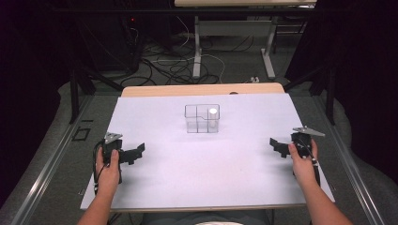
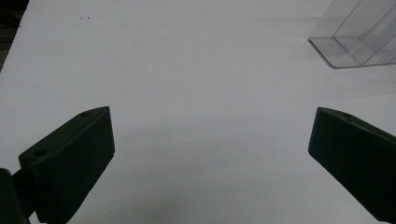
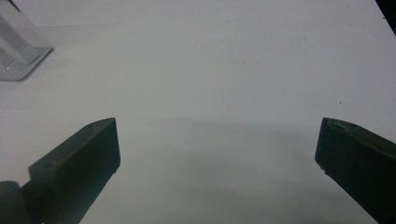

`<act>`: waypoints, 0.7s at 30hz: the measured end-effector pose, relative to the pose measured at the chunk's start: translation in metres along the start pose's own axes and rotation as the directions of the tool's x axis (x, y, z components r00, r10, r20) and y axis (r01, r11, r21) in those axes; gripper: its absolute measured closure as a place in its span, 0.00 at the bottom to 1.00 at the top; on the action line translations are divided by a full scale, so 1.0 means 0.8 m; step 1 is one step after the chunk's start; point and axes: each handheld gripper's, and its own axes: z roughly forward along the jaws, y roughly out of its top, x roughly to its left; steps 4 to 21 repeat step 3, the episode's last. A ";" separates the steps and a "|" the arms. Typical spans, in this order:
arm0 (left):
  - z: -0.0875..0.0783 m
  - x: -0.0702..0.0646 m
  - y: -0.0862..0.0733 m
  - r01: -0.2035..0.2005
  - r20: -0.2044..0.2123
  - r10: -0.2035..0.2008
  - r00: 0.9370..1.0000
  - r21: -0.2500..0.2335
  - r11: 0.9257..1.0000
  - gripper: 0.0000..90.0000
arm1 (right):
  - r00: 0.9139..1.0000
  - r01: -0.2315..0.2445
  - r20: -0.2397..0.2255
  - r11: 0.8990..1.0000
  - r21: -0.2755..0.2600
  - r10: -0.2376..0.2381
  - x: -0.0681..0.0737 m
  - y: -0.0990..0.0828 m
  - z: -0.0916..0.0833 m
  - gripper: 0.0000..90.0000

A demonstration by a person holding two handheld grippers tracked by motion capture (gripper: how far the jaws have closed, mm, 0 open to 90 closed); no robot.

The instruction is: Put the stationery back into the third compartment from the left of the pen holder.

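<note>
Resting at the table's [image 1: 155, 187] near corners, left claw [image 1: 136, 152] and right claw [image 1: 277, 146] gape empty, flanking the clear organizer [image 1: 202, 118] for approach.

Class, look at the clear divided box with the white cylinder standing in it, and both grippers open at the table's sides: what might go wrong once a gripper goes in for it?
1. The clear box looks light; a jaw nudging its wall may slide or tip it.
2. The white cylinder stands in a narrow compartment, so the open right gripper may catch the dividers.
3. The left gripper approaching too could crowd the box.
</note>
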 end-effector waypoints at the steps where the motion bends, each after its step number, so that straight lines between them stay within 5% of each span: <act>1: 0.000 0.000 0.000 0.000 -0.001 0.000 1.000 0.001 1.000 0.00 | 1.000 -0.008 0.000 1.000 -0.001 0.008 0.000 0.000 0.000 0.00; 21: 0.000 0.000 0.000 0.000 -0.003 0.000 1.000 0.001 1.000 0.00 | 1.000 -0.017 0.002 1.000 0.004 0.017 0.000 0.000 -0.001 0.00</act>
